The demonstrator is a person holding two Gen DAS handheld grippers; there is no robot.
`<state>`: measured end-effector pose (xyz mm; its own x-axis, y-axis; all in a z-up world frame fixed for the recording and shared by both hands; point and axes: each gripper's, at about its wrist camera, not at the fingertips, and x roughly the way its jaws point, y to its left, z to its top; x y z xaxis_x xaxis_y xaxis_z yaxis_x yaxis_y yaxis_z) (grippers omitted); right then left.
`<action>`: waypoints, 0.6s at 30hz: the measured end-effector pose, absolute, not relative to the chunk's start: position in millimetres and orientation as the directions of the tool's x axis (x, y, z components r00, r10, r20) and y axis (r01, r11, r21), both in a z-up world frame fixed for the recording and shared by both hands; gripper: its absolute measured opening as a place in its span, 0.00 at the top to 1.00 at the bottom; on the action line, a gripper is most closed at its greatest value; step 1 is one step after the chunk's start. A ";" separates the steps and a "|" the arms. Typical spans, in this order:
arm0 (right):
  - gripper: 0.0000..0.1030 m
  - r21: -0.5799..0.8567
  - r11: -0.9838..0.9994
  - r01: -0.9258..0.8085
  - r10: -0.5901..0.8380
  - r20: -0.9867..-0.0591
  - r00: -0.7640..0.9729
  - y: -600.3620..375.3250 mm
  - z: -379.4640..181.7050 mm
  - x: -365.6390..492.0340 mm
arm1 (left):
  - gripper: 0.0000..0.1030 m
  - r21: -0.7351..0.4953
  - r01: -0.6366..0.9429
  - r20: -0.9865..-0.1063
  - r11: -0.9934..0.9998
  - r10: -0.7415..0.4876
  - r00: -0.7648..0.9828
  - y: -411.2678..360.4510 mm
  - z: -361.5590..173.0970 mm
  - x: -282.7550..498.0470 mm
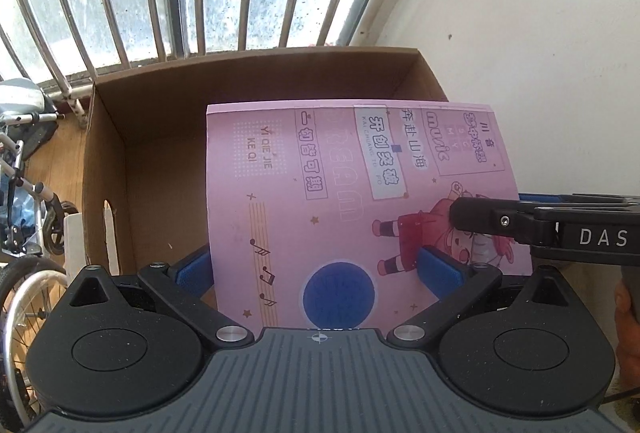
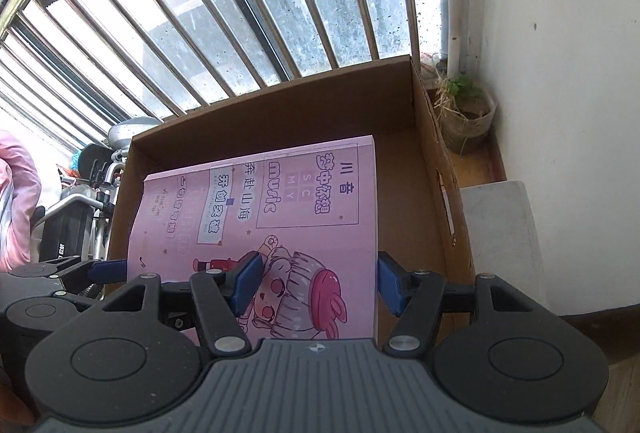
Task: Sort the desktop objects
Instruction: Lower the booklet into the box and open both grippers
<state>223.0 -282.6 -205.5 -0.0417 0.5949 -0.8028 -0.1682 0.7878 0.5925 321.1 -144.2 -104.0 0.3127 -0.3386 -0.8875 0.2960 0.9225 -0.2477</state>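
Nearest, the left gripper (image 1: 324, 273) and right gripper (image 2: 318, 283) both stand part open astride the thin pink paperback music notebook (image 1: 340, 201); whether any pad actually grips it cannot be told. Judged light, floppy and smooth-covered; best held near its bound edge. It hangs over the open brown cardboard box (image 2: 404, 161), bare floor toward 12 o'clock, walls close at 3 and 9.
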 end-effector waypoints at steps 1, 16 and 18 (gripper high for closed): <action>0.37 0.585 0.790 -0.184 0.588 -0.808 -0.043 -280.0 -214.0 224.0 | 0.00 -0.255 0.287 -0.891 0.923 -0.340 0.301 -147.4 -111.6 327.4; 0.33 0.428 0.821 -0.378 0.486 -0.871 0.069 -269.5 -237.9 211.5 | 0.01 -0.265 0.231 -0.944 0.936 -0.301 0.135 -185.3 -217.2 342.5; 0.33 0.463 0.805 -0.372 0.515 -0.856 0.048 -275.0 -235.3 214.0 | 0.01 -0.282 0.223 -0.937 0.933 -0.318 0.146 -181.2 -212.4 342.4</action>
<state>214.0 -275.0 -235.3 0.0485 0.5146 -0.8561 -0.3717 0.8048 0.4627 342.4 -181.2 -212.4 0.1461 -0.3182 -0.9367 0.2231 0.9331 -0.2822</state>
